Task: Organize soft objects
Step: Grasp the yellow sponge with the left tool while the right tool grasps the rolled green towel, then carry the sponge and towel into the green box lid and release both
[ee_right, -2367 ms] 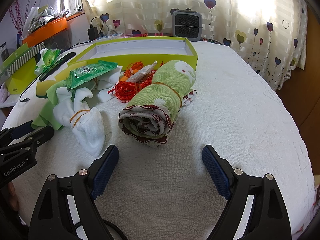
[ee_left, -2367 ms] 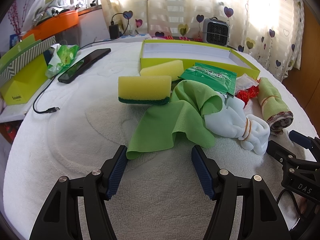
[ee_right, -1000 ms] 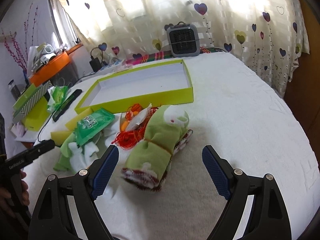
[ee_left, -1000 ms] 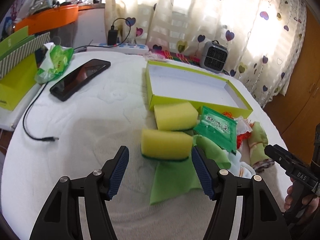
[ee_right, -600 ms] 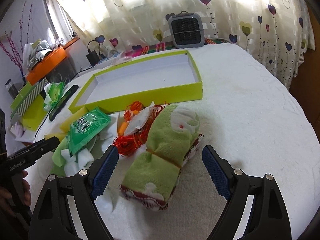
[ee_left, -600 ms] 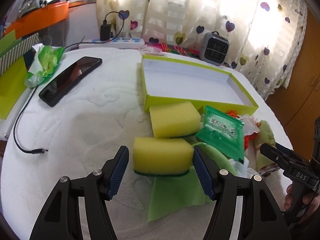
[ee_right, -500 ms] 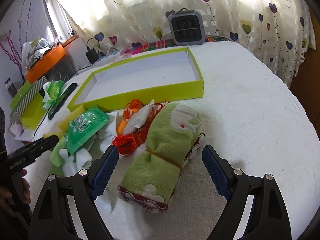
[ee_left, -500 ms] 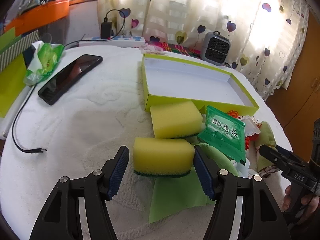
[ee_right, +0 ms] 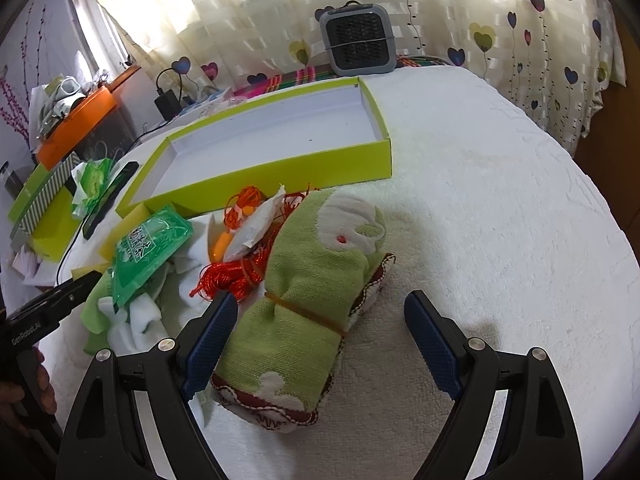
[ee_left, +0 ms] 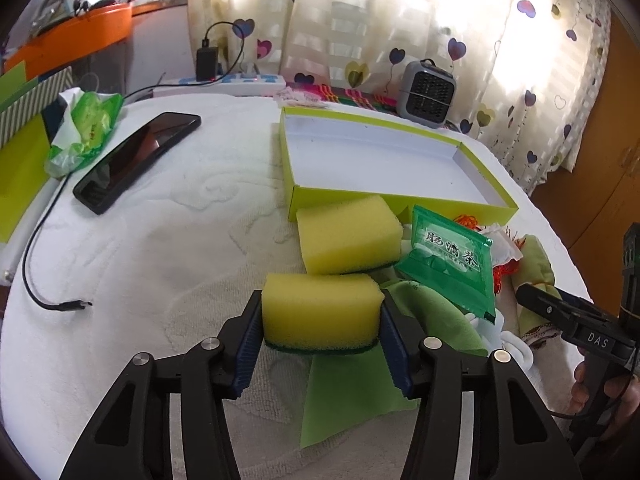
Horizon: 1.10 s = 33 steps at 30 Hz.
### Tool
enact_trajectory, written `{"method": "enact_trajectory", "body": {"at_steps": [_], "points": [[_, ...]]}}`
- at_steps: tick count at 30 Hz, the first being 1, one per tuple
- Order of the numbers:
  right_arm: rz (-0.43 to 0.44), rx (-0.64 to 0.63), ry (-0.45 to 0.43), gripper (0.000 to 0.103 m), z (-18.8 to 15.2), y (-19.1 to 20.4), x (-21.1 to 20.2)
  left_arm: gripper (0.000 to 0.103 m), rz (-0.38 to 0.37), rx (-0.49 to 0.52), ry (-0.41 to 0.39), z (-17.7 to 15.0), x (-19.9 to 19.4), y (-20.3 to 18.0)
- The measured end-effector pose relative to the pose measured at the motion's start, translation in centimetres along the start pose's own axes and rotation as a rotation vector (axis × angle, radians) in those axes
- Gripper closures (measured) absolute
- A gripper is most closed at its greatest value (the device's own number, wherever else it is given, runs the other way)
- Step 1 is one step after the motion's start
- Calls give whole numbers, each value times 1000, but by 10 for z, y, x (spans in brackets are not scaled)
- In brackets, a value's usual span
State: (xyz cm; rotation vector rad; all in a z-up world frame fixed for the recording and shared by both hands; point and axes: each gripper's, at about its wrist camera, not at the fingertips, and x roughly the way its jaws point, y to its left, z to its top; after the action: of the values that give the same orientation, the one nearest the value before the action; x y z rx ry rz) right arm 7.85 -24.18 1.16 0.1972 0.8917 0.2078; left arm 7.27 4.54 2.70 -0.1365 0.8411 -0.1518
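My left gripper (ee_left: 321, 312) is closing on the near yellow sponge (ee_left: 320, 309) — both blue pads touch its ends, and its dark green scouring layer faces down on a green cloth (ee_left: 352, 384). A second yellow sponge (ee_left: 347, 240) lies just behind it, against the front wall of the lime-green box (ee_left: 404, 203), whose white inside I can see bare.

Beside the sponges sits a green sachet (ee_left: 450, 264) printed with Chinese characters; I cannot read them with confidence. The right tool's body, seen from my left camera, carries the letters "DAS"; from my right camera the left tool's body shows "GenRobot.AI".

My right gripper (ee_right: 320, 336) stands wide — a rolled green towel (ee_right: 316, 300), bound with a rubber band and trimmed in red and white, lies between the pads; the left pad is close against it, the right pad well clear. Red cord (ee_right: 232, 276) is tangled just left of the roll. A black phone (ee_left: 136, 160) rests far left on the white bedspread (ee_left: 160, 264).
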Motion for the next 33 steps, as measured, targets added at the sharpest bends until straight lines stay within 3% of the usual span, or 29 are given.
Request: {"method": "enact_trajectory", "body": {"at_steps": [6,11,17,23,33], "points": [[3,4,-6,19,0,-1,0,55,-11,-13,-18,-4,-3,3],[33,-4,-10,40,-1,0,-2,56,-13,-12,-26,-5,-4,2],[31,-36,-29,55,-3,7,-5,56,-12,-13,-48,-5,-10,3],[34,-48,-44,62,-4,8,-8,56,-21,-7,-80,-4,-21,3],[15,-54,-99,65,0,6,-26,56,-26,4,-121,4,-37,2]]}}
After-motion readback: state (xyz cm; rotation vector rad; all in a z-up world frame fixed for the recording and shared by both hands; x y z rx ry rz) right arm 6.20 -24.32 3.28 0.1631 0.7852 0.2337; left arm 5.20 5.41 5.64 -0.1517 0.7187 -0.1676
